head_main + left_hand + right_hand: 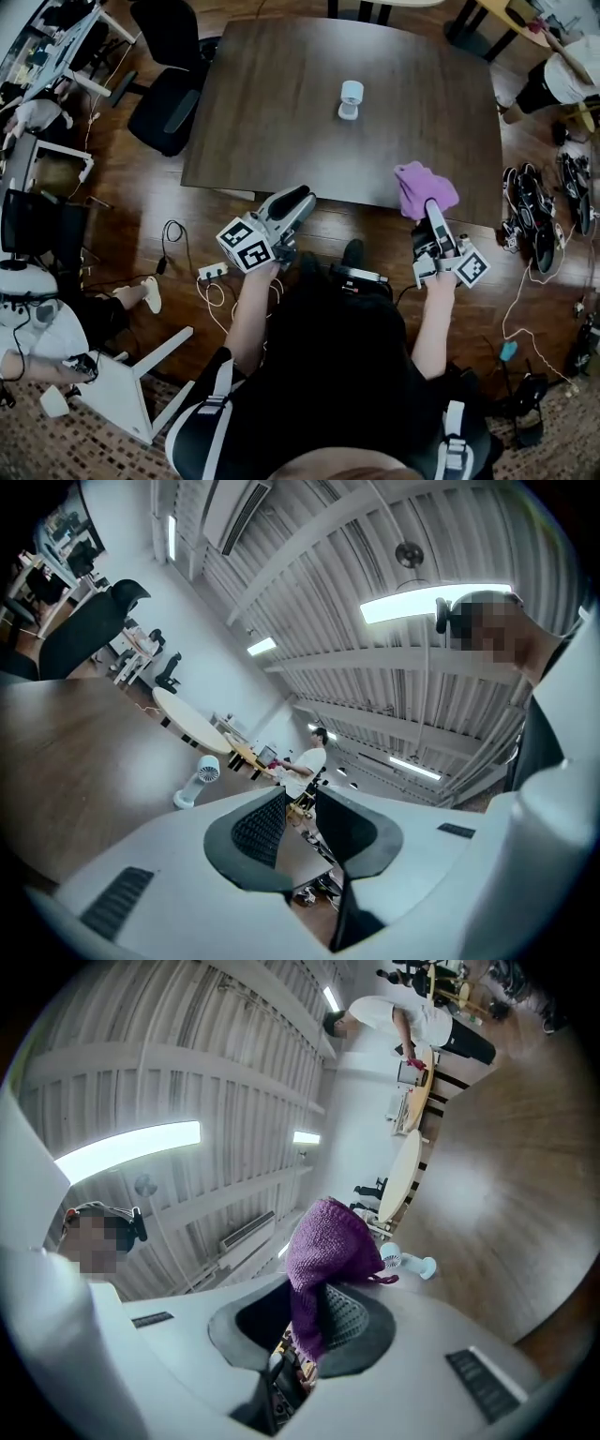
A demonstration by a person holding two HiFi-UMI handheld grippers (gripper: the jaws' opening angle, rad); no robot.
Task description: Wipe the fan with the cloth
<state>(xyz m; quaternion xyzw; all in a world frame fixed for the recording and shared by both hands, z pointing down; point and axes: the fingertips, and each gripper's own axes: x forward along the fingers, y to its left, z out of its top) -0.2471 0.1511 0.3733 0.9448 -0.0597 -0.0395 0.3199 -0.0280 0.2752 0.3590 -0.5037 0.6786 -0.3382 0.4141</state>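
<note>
The white left gripper [298,200] pointed level, its jaws slightly apart and empty. The white right gripper [432,208], tilted slightly upward, clamped a purple knitted cloth [424,186]. The left forearm [246,319] and right forearm [431,328] reached forward.

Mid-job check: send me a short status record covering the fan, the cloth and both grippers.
fan: small white fan, upright near the middle of the wooden table, nothing touching it
cloth: purple cloth, bunched, above the table's near edge
right gripper: shut on the cloth
left gripper: jaws slightly apart, nothing between them
wiping: not yet begun; both grippers well short of the fan
</note>
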